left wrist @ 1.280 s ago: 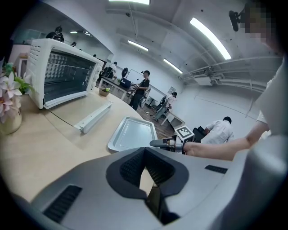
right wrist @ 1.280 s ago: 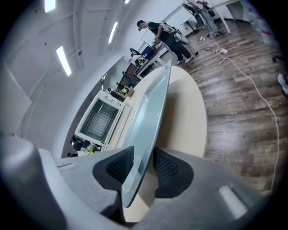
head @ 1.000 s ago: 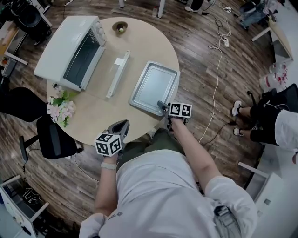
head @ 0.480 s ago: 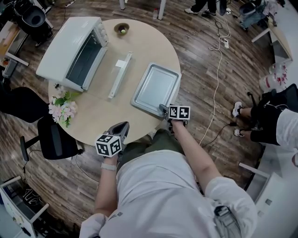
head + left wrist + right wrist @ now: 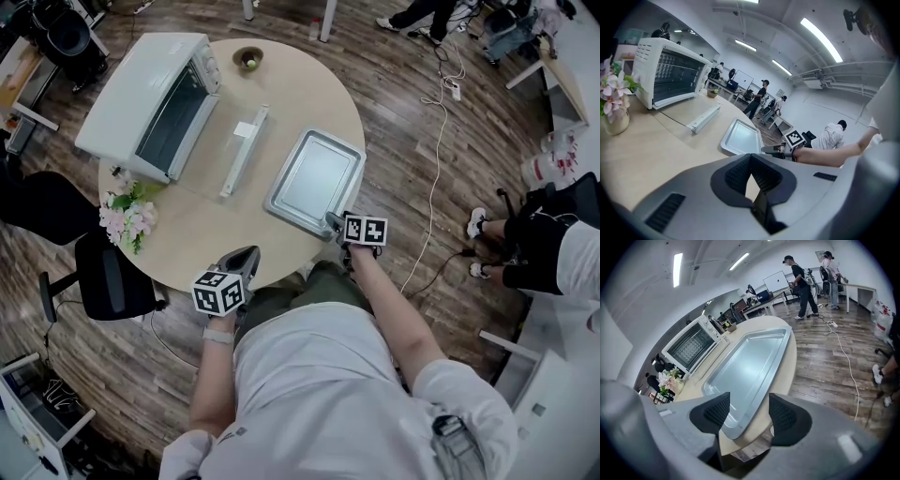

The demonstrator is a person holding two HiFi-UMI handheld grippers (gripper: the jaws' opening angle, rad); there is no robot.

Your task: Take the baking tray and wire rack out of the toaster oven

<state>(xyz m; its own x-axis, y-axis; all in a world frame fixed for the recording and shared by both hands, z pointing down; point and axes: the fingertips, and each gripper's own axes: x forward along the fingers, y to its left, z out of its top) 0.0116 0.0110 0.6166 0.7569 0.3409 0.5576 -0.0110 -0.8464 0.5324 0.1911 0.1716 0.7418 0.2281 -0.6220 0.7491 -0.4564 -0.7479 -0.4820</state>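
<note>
Since the baking tray (image 5: 314, 178) lies flat by the bench's (image 5: 216, 234) near right edge, the right tool's (image 5: 331, 220) jaws have just been opening wide astride its corner, seemingly releasing it; the left tool (image 5: 249, 253) waits pinched together, empty.

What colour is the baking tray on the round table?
Plain silver-grey metal; the baking tray shows best in the right gripper view.
</note>
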